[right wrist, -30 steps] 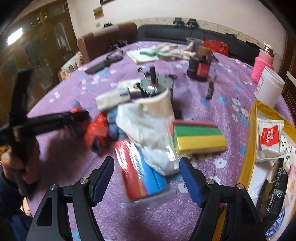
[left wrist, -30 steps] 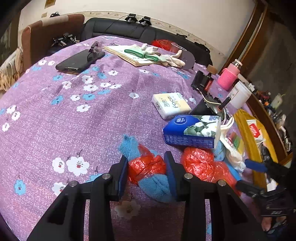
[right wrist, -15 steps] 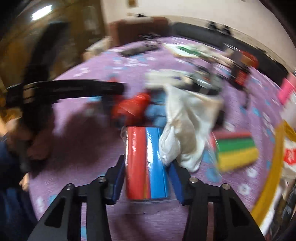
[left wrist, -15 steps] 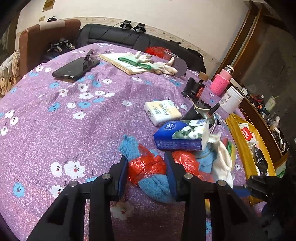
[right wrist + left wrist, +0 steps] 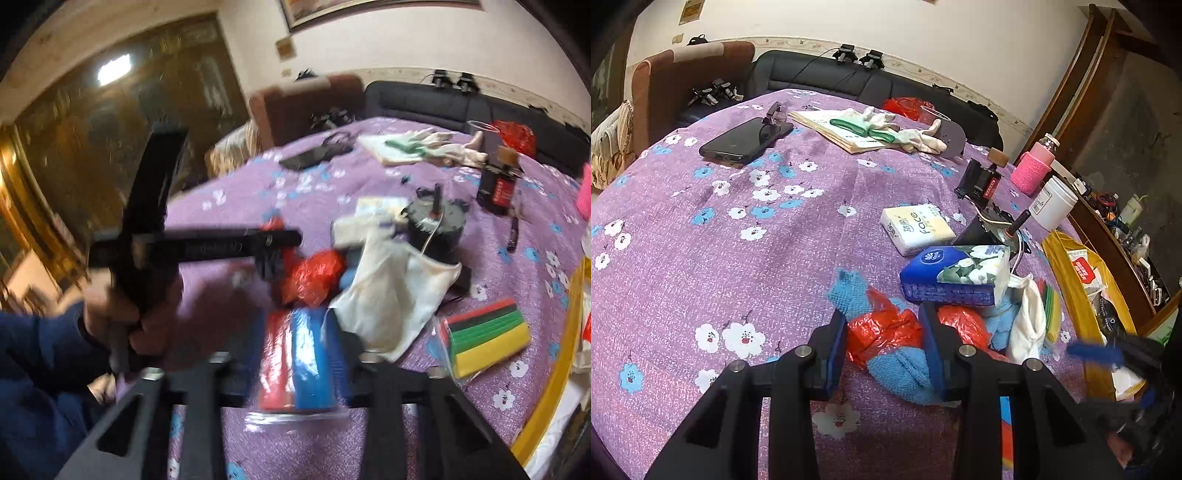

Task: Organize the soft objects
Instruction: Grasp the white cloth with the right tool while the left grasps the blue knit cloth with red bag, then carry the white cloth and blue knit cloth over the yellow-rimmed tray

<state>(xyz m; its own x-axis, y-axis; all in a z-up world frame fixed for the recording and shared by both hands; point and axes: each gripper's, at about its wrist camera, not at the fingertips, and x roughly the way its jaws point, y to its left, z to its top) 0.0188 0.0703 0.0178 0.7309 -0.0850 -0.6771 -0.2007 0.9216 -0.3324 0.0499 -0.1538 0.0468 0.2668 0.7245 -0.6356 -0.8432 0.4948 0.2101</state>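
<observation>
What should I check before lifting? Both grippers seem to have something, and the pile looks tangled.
1. Left gripper closed on the red bag and blue towel bundle: ok.
2. Right gripper closed on the red-and-blue pack: ok, though blurred.
3. Blue tissue pack clear of the bundle: not ok, it overlaps the pile.
4. White cloth clear of the red-and-blue pack: not ok, its edge touches it.
5. Grip firmness: cannot tell.

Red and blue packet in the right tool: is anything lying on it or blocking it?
Yes. The white cloth droops against the red and blue packet on its right side, and the red plastic bag sits just beyond its far end. The right tool is shut on it.
</observation>
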